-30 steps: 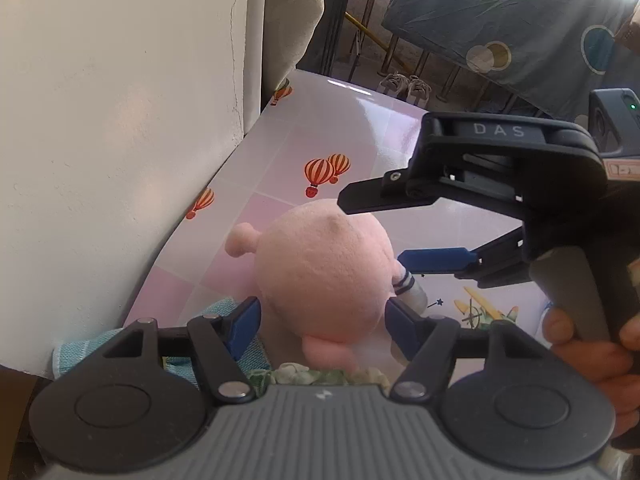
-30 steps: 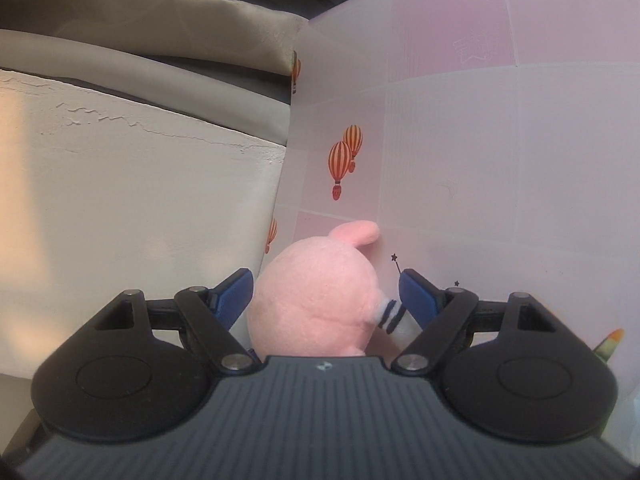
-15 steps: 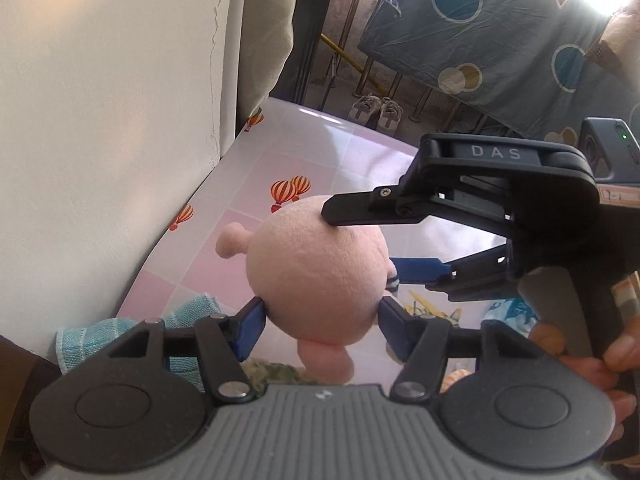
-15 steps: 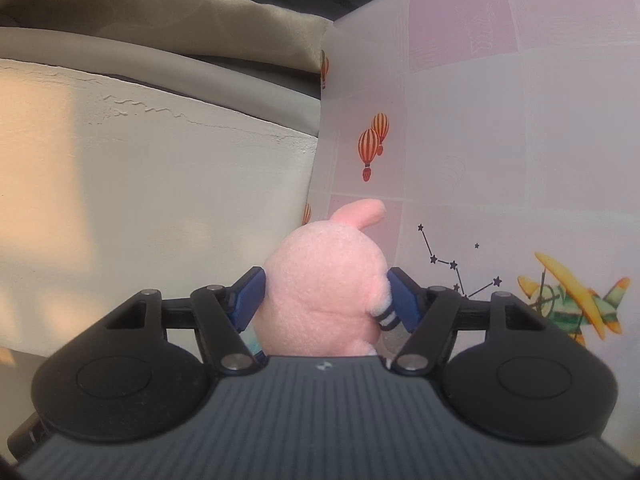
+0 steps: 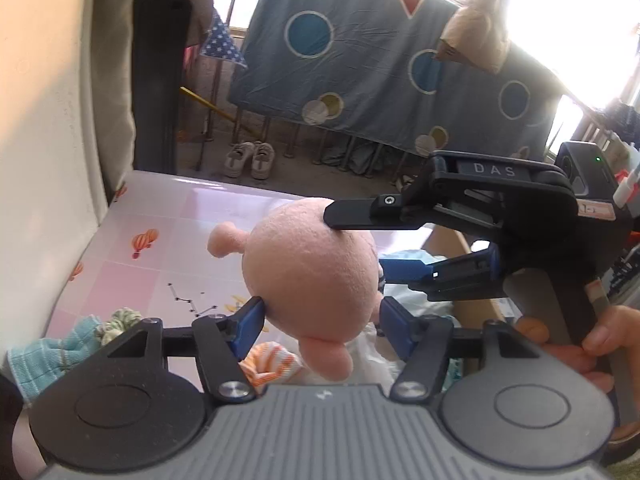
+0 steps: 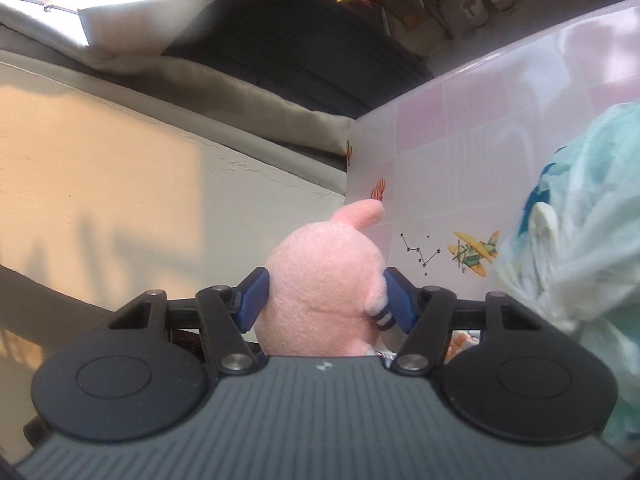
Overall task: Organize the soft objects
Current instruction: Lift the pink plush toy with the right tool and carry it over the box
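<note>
Pink plush toy [image 5: 312,276] is clamped by both the left gripper [image 5: 320,322] and right gripper [image 6: 326,298], jaws tightening, carried above the patterned mat [image 5: 160,236], likely for steadiness.

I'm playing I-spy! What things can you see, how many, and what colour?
plush toy: 1, pink, held between both grippers
mat: 1, pink with balloons, under everything
towel: 1, teal, mat's near left corner
scrunchie: 1, green, beside the towel
striped cloth: 1, orange and white, below the toy
shoes: 2, white, floor beyond the mat
hanging sheet: 1, blue with circles, behind
left gripper: 1, black and blue, clamped on the toy
right gripper: 1, black and blue, jaws closing on the toy
</note>
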A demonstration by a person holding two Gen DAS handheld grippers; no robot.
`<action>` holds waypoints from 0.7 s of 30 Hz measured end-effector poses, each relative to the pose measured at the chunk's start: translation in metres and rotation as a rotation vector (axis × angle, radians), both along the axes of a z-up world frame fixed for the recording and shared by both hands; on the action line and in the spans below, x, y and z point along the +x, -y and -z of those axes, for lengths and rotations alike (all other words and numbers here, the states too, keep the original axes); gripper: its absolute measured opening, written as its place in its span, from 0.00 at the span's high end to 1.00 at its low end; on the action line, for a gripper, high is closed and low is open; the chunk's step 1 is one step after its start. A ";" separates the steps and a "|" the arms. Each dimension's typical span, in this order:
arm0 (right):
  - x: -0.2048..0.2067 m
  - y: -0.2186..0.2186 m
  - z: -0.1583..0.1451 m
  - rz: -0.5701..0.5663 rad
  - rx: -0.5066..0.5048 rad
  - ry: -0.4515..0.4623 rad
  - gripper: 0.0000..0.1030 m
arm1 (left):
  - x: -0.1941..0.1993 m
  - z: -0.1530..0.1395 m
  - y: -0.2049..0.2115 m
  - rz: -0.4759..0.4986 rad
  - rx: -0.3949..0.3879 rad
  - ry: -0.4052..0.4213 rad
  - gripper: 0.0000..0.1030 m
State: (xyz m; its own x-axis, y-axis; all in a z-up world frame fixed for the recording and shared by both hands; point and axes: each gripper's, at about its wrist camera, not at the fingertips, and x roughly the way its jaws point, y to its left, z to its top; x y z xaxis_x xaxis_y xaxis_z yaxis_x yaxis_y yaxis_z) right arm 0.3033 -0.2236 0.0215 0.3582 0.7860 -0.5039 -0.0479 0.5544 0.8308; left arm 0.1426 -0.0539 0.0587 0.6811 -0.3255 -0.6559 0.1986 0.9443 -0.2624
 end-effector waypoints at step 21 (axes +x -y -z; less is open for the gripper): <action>-0.157 0.299 -0.038 0.523 -0.317 0.106 0.42 | -0.023 0.030 0.160 0.343 0.060 -0.036 0.31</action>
State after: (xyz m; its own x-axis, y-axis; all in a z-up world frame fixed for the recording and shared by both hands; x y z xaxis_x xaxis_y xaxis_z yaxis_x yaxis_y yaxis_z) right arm 0.1460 -0.5224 0.0596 0.7165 0.3108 -0.6246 0.2236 0.7457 0.6276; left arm 0.1199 -0.2143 0.0291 0.5143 -0.4918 -0.7026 0.4989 0.8379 -0.2213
